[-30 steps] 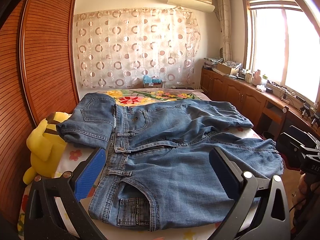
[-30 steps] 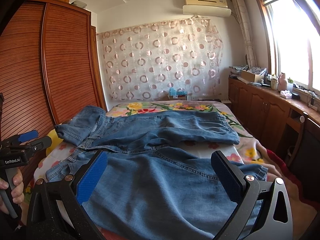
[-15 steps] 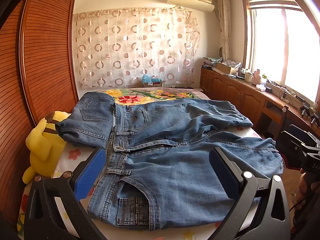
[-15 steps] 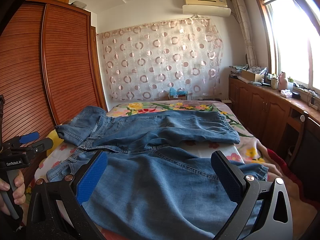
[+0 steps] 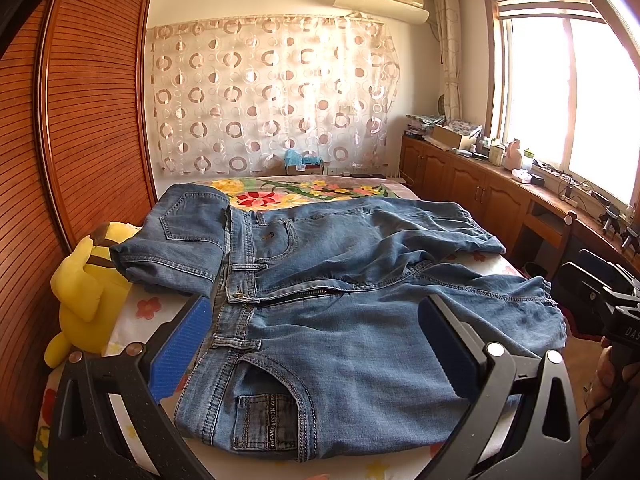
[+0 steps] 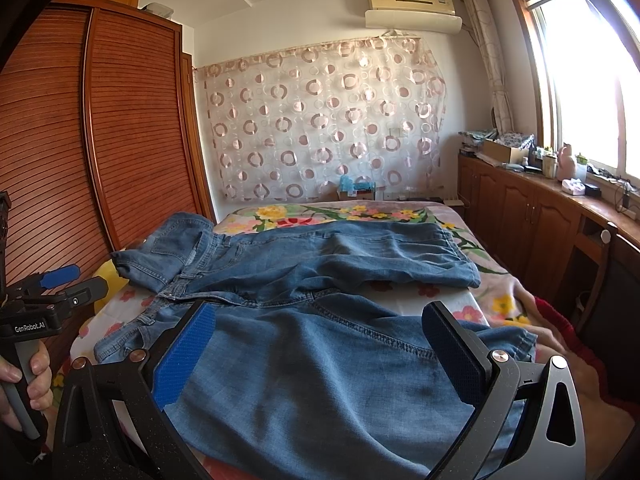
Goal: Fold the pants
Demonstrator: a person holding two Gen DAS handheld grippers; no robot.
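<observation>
Nearest, the left tool (image 5: pixel 314 344) hovers level over the waistband end of the jeans (image 5: pixel 360 304), its blue pads (image 5: pixel 180 350) spread wide and holding nothing. The right tool (image 6: pixel 320 348) sits likewise above the near leg, fingers parted and empty. At the left edge of the right wrist view, a hand (image 6: pixel 28 380) grips the other tool's handle. The jeans lie spread across the floral bed (image 5: pixel 304 194), one part folded over a yellow plush toy (image 5: pixel 80 292). Beyond hangs a circle-patterned curtain (image 5: pixel 272 100)

Faded denim pants (image 5: pixel 352 320) (matt), slatted wooden wardrobe (image 5: pixel 92 128).
</observation>
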